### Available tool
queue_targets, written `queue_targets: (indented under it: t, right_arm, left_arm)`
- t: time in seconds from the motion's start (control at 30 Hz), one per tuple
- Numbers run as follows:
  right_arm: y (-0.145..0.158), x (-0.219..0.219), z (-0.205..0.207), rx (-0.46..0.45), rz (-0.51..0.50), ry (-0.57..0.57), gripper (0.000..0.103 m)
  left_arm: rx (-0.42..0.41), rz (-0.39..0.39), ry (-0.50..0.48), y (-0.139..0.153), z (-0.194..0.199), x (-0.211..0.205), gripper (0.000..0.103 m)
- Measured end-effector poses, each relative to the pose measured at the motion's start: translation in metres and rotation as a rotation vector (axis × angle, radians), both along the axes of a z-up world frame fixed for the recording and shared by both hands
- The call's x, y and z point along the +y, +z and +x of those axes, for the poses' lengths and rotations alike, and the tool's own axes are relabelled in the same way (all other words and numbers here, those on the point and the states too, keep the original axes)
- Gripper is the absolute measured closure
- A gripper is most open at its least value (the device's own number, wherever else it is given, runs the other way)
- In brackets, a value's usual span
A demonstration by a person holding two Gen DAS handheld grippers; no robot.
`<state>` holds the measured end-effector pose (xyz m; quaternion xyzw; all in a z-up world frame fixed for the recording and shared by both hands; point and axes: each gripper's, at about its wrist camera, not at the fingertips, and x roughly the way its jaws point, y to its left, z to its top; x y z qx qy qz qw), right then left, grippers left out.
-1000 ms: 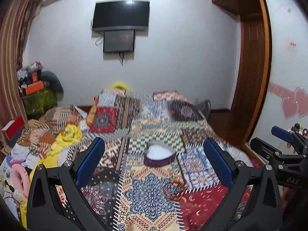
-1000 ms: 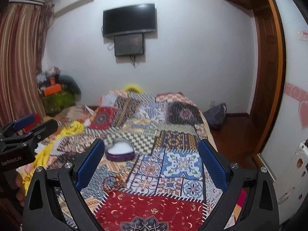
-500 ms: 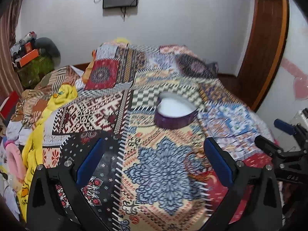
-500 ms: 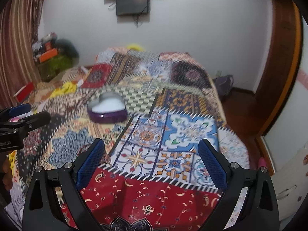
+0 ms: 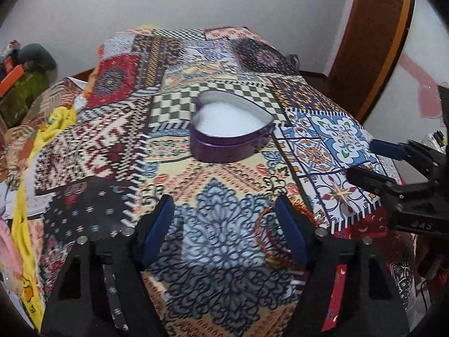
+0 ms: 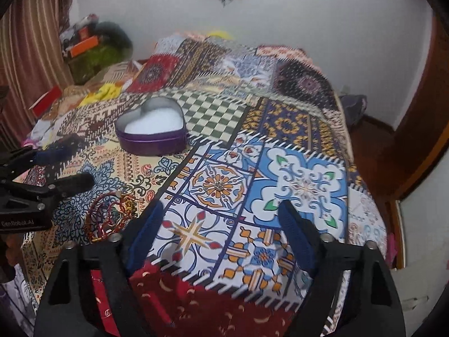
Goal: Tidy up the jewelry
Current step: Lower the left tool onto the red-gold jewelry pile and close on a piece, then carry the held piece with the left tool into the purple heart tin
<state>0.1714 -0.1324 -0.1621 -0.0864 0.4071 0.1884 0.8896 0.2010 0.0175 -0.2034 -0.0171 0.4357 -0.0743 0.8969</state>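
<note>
The step in hand looks like the approach to a first pick-up: both tools are angled down over a bed covered with a busy patchwork bedspread (image 5: 224, 252), and nothing has gone into the box yet. The jewelry (image 6: 112, 216) — a loose tangle of red and gold bangles and thread — lies on the spread toward the near edge of the bed. The heart-shaped purple tin (image 5: 231, 130), lid off and lined with white padding, sits farther in, about mid-bed and well apart from the jewelry. The left gripper (image 5: 224, 224) hangs above the blue medallion patch with the tangle just beside its right-hand pad; its jaws are closing, and only bedspread shows between them. The right gripper (image 6: 221, 224) is over the blue-and-white tile patch, the jewelry just off its left finger, jaws likewise closing on nothing. Neither claw is grasping anything. The next move, as I judge it, calls for one tool to shift sideways until the tangle sits squarely between its pads — low enough to catch a bangle rim without pinching the cloth. Thin hoops on soft fabric may slip or drag a fold along.
</note>
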Motion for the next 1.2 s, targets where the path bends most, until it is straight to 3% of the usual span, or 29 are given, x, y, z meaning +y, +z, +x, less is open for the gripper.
queue_targets:
  t: [0.07, 0.2, 0.4, 0.57, 0.67, 0.9, 1.0, 1.2]
  right_arm:
    - [-0.003, 0.001, 0.008, 0.019, 0.005, 0.015, 0.032]
    - [-0.010, 0.003, 0.022, 0.044, -0.012, 0.027, 0.047]
    - [-0.022, 0.004, 0.040, 0.112, 0.011, 0.043, 0.067]
    - [-0.027, 0.008, 0.048, 0.124, 0.001, 0.057, 0.073]
    - [-0.031, 0.011, 0.050, 0.139, -0.004, 0.076, 0.083]
    - [-0.037, 0.009, 0.055, 0.164, 0.020, 0.084, 0.093]
    - [-0.038, 0.008, 0.055, 0.164, 0.030, 0.083, 0.093]
    - [-0.028, 0.004, 0.051, 0.137, 0.044, 0.073, 0.094]
  left_arm:
    - [0.016, -0.012, -0.017, -0.003, 0.005, -0.005, 0.040]
    - [0.042, -0.039, -0.053, -0.008, 0.012, -0.013, 0.053]
    - [0.059, -0.076, -0.085, -0.013, 0.019, -0.021, 0.063]
    - [0.059, -0.093, -0.093, -0.017, 0.020, -0.024, 0.066]
    - [0.064, -0.113, -0.100, -0.017, 0.019, -0.025, 0.069]
    - [0.064, -0.124, -0.125, -0.017, 0.019, -0.032, 0.081]
    - [0.058, -0.123, -0.129, -0.017, 0.020, -0.035, 0.090]
    - [0.048, -0.111, -0.129, -0.013, 0.017, -0.036, 0.096]
